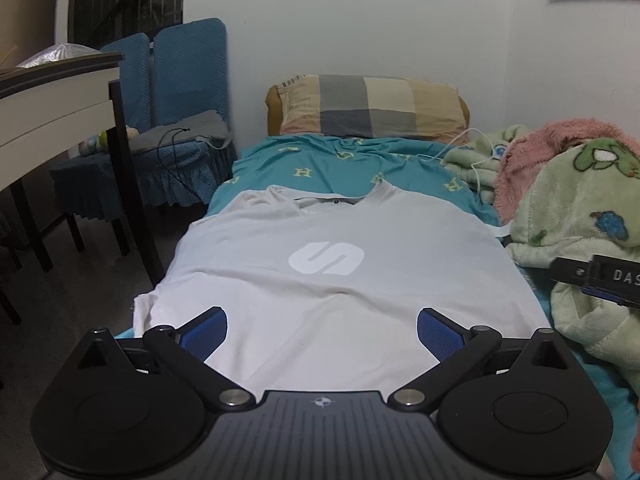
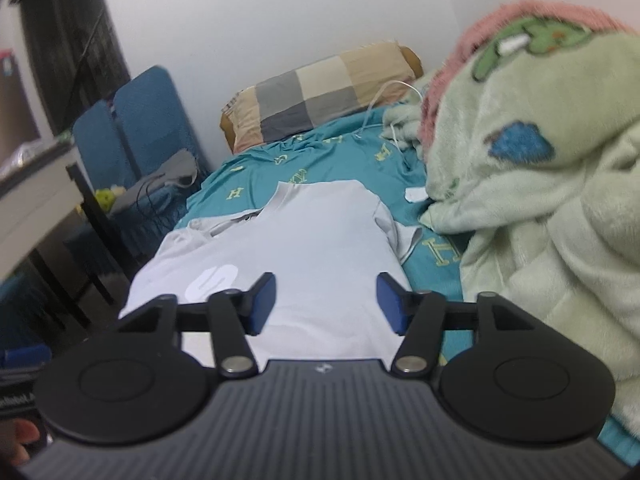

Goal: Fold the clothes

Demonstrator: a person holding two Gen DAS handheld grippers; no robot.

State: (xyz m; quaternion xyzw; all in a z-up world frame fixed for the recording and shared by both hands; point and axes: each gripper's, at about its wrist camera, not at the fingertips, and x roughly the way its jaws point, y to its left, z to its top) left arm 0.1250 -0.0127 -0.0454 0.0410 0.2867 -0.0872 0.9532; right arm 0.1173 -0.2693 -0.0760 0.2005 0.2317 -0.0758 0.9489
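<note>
On bed [image 1: 400,160]: T-shirt [image 1: 320,300] flat beneath both spread, empty grippers' fingers [image 1: 204,334] [image 2: 262,302].

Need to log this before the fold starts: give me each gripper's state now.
Left gripper: open, holding nothing, above the white T-shirt.
Right gripper: open, holding nothing.

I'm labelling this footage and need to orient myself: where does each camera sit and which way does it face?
Left wrist view: on the left gripper above the near hem of the white T-shirt, looking up the bed toward the checked pillow; its open blue fingers show, with part of the right gripper at the right edge.
Right wrist view: on the right gripper further right, tilted, beside the green blanket; open fingers show.
Shared: T-shirt, pillow, teal sheet, blanket, blue chairs.
</note>
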